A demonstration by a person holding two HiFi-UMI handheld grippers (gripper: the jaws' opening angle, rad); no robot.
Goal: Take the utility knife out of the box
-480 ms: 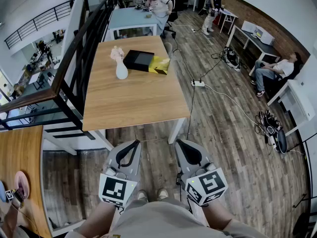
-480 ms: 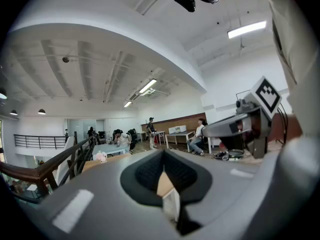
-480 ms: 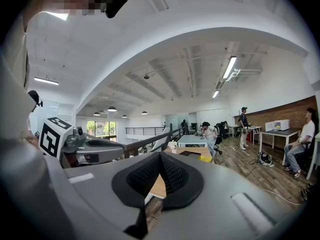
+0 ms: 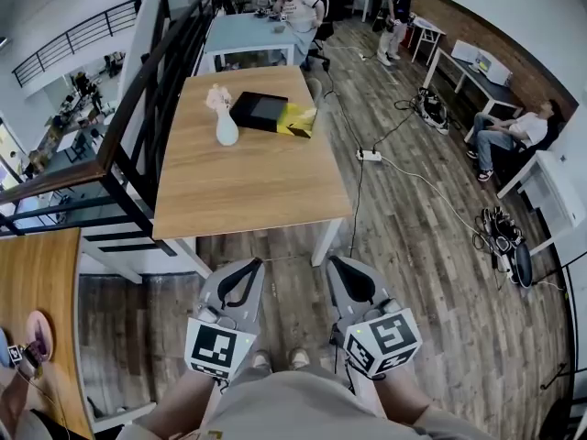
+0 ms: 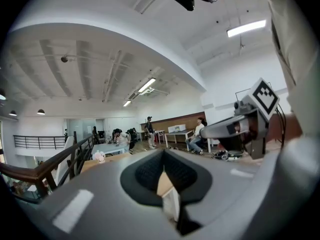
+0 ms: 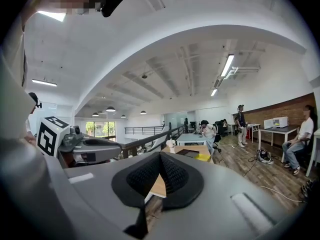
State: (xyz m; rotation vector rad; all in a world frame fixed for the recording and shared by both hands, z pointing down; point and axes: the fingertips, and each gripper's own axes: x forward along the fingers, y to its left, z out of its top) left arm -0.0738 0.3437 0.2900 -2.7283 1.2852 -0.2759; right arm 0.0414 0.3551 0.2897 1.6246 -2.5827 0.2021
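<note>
Stands facing the table [image 4: 248, 181], well apart from it, with bare floor [image 4: 293, 241] between. Holds the left gripper [image 4: 249, 264] at 7 o'clock of the head view and the right gripper [image 4: 336, 262] at 5 o'clock, side by side, near each other but not touching, both pointing to 12 o'clock, toward the near edge of the table. Grips nothing with either one: closed on the left, pads meeting at the tips, and closed the same way on the right, both empty. Finds the box [image 4: 257, 110] at the 12 o'clock end of the table, black and lying flat, far from both grippers. Touches there, at its 3 o'clock side, a yellow pack [image 4: 298, 120]. Has just beside it, at 9 o'clock, a white vase [image 4: 226, 128], upright, with pale flowers. Cannot make out the knife from here, so cannot tell where it lies. Sees a dark railing [image 4: 147, 108] along the 9 o'clock side of the table, a power strip [image 4: 369, 155] on the floor at 3 o'clock of it, and a second table [image 4: 248, 35] beyond at 12 o'clock with a seated person [image 4: 298, 7]. Sees another seated person [image 4: 509, 131] at 2 o'clock, by the wall.
</note>
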